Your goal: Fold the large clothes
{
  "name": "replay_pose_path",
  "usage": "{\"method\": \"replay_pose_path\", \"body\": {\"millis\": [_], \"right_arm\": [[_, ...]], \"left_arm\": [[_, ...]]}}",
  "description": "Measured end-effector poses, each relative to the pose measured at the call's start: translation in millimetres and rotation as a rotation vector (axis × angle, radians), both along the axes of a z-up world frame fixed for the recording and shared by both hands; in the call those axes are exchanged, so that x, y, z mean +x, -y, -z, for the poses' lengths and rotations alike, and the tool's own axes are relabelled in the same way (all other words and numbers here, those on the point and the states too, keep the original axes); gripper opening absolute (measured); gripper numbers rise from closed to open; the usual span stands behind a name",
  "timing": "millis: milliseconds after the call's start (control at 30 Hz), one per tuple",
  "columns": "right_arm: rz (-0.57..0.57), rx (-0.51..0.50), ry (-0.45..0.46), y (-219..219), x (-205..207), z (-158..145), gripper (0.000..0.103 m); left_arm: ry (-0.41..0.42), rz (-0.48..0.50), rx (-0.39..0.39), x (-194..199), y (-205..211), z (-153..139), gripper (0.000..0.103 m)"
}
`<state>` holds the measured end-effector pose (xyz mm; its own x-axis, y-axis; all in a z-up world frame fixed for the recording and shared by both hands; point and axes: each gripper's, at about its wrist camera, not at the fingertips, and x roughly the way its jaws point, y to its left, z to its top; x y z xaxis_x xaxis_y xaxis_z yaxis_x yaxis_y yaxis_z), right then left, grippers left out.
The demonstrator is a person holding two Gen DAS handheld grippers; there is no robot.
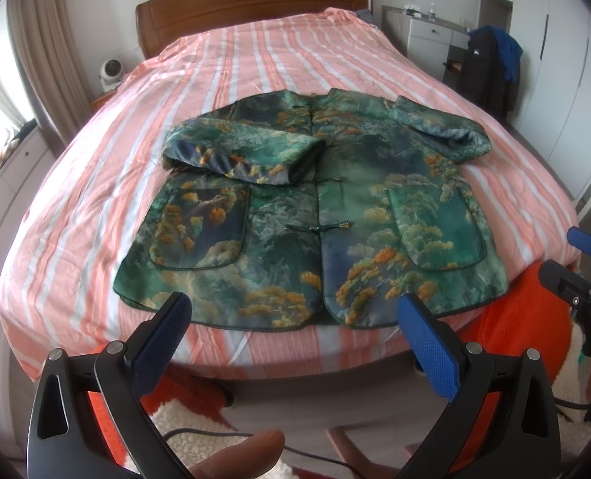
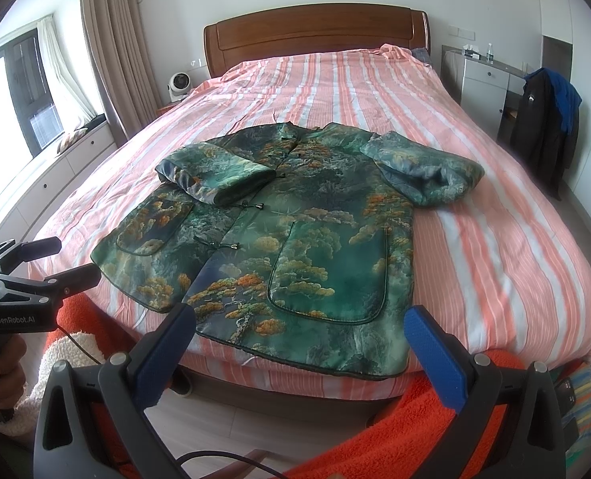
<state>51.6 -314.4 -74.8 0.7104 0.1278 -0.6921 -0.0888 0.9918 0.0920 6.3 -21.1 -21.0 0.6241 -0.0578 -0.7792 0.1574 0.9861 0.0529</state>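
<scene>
A green jacket (image 1: pixel 315 207) with orange and white tree print lies front up on the striped bed, hem toward me; it also shows in the right wrist view (image 2: pixel 295 231). Its left sleeve (image 1: pixel 243 155) is folded across the chest. Its right sleeve (image 1: pixel 439 127) lies bent outward. My left gripper (image 1: pixel 295 319) is open and empty, just short of the hem. My right gripper (image 2: pixel 301 329) is open and empty over the hem's right part. The right gripper also shows at the right edge of the left wrist view (image 1: pixel 586 255).
The bed (image 1: pixel 255 64) has a pink and white striped cover and a wooden headboard (image 1: pixel 251 4). An orange rug (image 2: pixel 415 431) lies on the floor below. A small fan (image 2: pixel 178 84) stands at far left, white drawers (image 2: pixel 483 80) and dark hanging clothes (image 2: pixel 546 119) at right.
</scene>
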Motion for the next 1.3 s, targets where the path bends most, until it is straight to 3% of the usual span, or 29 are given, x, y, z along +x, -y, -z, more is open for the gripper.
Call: {"method": "replay_pose_path", "body": {"millis": [1300], "right_arm": [[-0.003, -0.001, -0.005, 1.7, 2.3, -1.4, 0.103]], "left_arm": [[-0.009, 0.004, -0.002, -2.6, 2.0, 3.7, 0.103]]}}
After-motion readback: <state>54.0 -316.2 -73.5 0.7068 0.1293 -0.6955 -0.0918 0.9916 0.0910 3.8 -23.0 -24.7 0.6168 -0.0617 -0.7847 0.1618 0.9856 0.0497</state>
